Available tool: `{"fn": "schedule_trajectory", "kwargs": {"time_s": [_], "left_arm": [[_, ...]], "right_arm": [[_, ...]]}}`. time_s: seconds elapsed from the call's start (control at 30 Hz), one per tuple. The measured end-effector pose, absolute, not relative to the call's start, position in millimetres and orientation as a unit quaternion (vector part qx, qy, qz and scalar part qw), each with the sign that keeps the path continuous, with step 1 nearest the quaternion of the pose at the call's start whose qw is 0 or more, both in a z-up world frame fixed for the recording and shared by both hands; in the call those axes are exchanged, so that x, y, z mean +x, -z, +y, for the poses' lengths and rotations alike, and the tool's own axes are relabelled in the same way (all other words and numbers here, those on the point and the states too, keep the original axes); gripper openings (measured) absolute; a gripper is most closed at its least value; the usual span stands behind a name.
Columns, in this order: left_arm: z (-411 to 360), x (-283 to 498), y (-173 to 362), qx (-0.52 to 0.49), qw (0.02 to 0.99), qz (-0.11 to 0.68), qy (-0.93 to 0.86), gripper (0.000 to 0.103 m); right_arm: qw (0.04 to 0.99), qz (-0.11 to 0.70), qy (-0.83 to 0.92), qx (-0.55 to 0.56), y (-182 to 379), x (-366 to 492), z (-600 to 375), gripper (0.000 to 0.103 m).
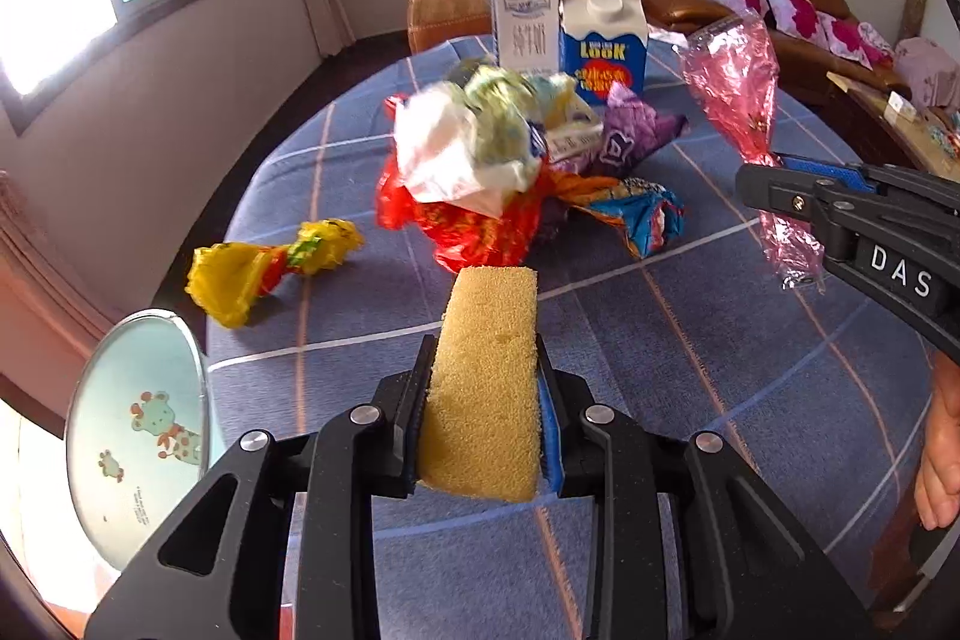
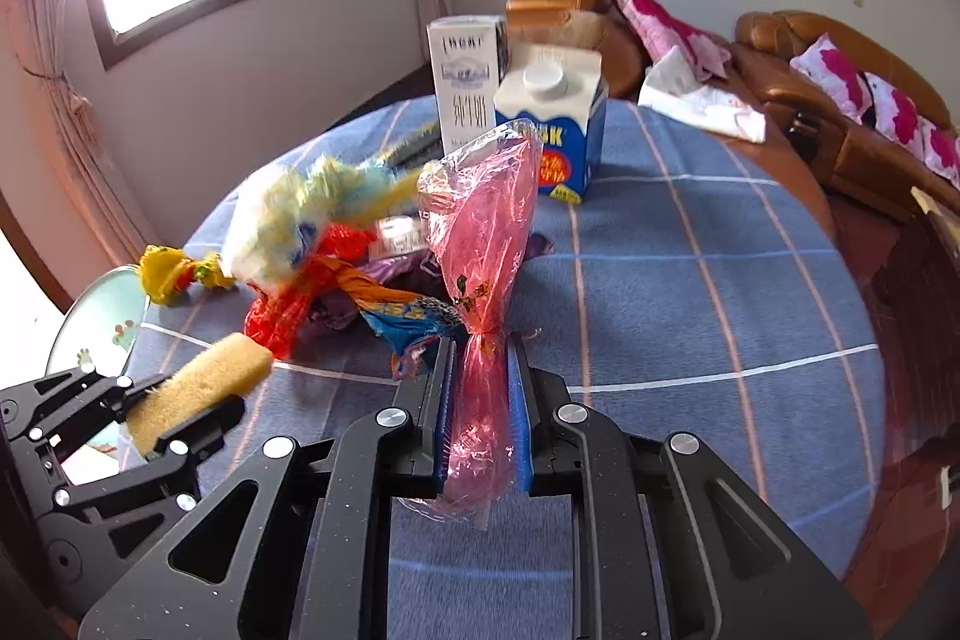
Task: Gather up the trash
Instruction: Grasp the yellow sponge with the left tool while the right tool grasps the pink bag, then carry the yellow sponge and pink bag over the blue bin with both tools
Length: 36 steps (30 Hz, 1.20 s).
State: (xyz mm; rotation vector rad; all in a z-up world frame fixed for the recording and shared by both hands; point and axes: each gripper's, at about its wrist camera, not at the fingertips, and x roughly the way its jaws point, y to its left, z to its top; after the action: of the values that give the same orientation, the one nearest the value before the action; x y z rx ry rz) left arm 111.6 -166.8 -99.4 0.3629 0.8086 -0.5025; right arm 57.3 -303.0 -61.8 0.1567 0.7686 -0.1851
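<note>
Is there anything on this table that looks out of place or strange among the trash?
Yes. The yellow sponge, clamped in the left gripper, is no packaging, unlike the crumpled wrappers piled on the table. Also, the white milk carton and the blue carton stand upright behind the pile, not crushed.

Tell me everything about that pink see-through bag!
The pink bag is thin, crinkly, see-through plastic with small printed patterns. It is twisted tight at a narrow waist and flares open above and below. The right gripper is shut on it around that waist, blue pads pressing both sides, so it stands upright above the blue checked tablecloth. Its open top rises in front of the blue milk carton. Only the pads appear to touch it.
</note>
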Motion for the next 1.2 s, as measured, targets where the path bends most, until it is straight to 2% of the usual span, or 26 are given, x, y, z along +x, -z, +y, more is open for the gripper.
{"fn": "schedule_trajectory", "kwargs": {"time_s": [0.63, 1.2], "left_arm": [[-117, 95, 72, 0.151, 0.898, 0.362, 0.198, 0.029], [-75, 104, 69, 0.135, 0.908, 0.366, 0.154, 0.029]], "right_arm": [[0.927, 0.366, 0.056, 0.059, 51, 50, -256, 0.017], [0.929, 0.367, 0.011, 0.04, 49, 62, -209, 0.017]]}}
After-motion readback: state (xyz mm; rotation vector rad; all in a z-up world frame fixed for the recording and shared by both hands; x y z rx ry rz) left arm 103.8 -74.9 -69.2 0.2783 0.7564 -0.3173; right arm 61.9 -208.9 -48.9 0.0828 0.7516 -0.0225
